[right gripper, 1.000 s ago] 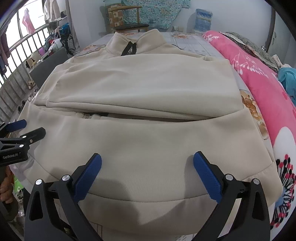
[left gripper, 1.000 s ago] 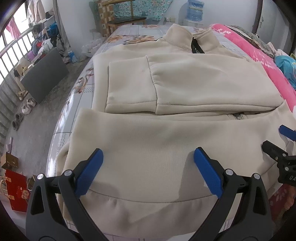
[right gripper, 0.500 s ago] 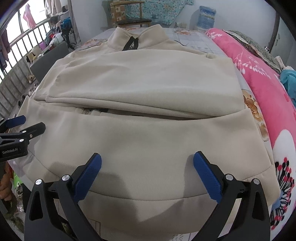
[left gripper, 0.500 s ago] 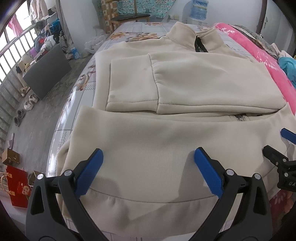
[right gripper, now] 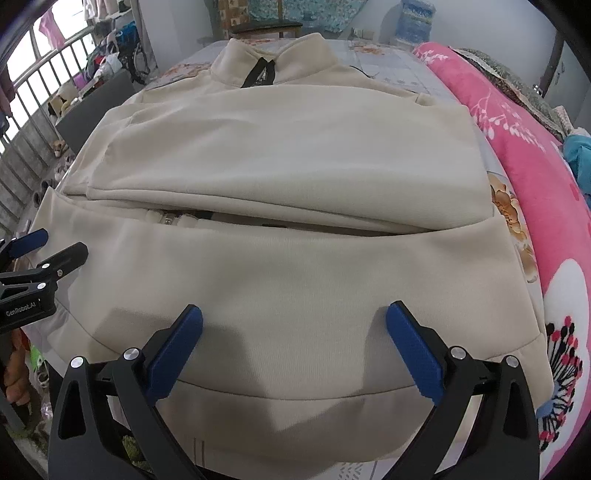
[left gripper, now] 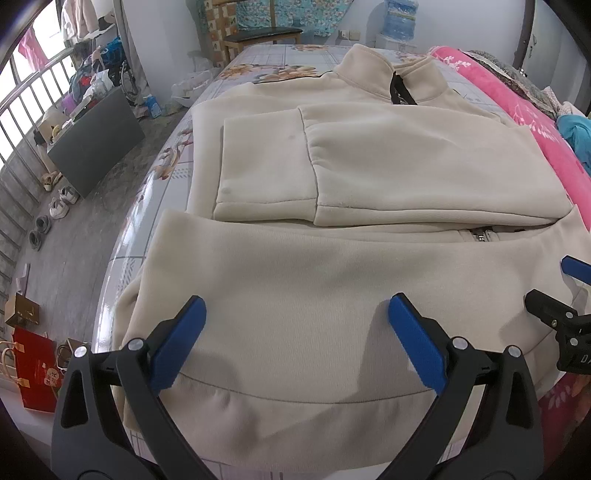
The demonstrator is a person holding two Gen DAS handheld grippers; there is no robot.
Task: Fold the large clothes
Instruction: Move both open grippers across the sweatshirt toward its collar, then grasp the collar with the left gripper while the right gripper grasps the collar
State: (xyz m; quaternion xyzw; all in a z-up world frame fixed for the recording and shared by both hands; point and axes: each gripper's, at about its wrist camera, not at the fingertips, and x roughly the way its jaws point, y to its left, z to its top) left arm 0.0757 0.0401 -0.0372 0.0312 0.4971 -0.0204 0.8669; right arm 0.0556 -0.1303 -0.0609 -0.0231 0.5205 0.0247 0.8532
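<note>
Grey floor (left gripper: 74, 236), barred window (left gripper: 26, 99), wooden chair (left gripper: 258, 33).

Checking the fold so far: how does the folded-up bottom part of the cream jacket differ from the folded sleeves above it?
The hem panel of the cream fleece zip-up jacket spans the jacket's full width nearest the tools; the folded sleeves lie farther away, below the collar. The hem panel is one smooth sheet with a stitched band; the sleeves show a cuff seam and overlapping edges. The hem panel stops short of the sleeves, leaving the zipper showing between. Both lie flat and are the same cream fabric.
</note>
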